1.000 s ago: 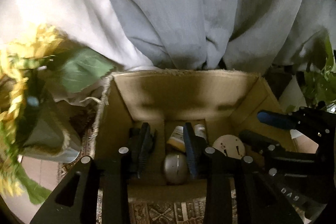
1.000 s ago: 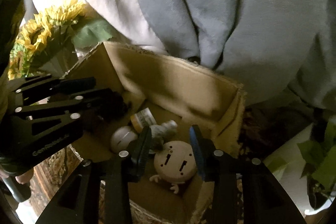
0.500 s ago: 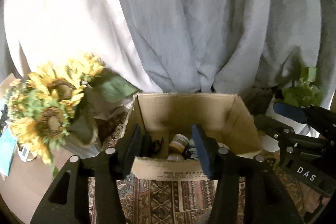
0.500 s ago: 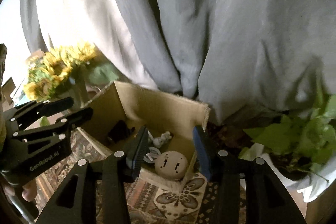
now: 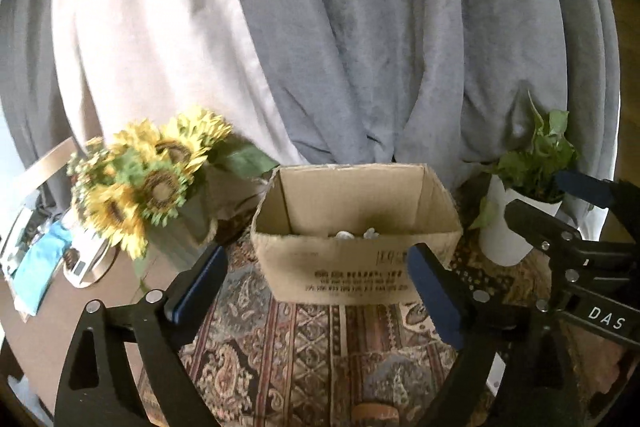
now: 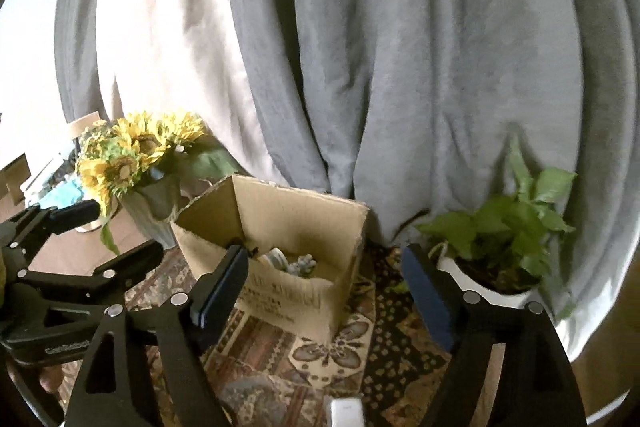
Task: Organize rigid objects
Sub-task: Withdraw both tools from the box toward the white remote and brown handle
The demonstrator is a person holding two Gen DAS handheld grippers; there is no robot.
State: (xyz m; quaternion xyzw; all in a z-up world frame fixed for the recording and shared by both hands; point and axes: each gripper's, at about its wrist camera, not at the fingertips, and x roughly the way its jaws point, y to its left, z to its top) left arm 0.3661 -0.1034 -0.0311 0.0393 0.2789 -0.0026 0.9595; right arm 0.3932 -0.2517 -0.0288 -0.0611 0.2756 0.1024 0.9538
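Note:
An open cardboard box [image 5: 352, 267] stands on a patterned rug [image 5: 304, 355], also in the right wrist view [image 6: 288, 299]. Small objects show inside it: a round tin and a grey figurine [image 6: 302, 263]; only their tops [image 5: 356, 234] show in the left wrist view. My left gripper [image 5: 316, 283] is open and empty, back from the box's near side. My right gripper [image 6: 324, 287] is open and empty, to the right of the left one; it shows in the left wrist view [image 5: 556, 203].
A vase of sunflowers [image 5: 148, 187] stands left of the box. A potted green plant in a white pot [image 5: 516, 223] stands to its right. Grey and white curtains [image 5: 360, 47] hang behind. A white object [image 6: 346, 411] lies on the rug near me.
Both grippers have pulled back and up out of the box and opened wider. The box, seen from above before, now shows its front face.

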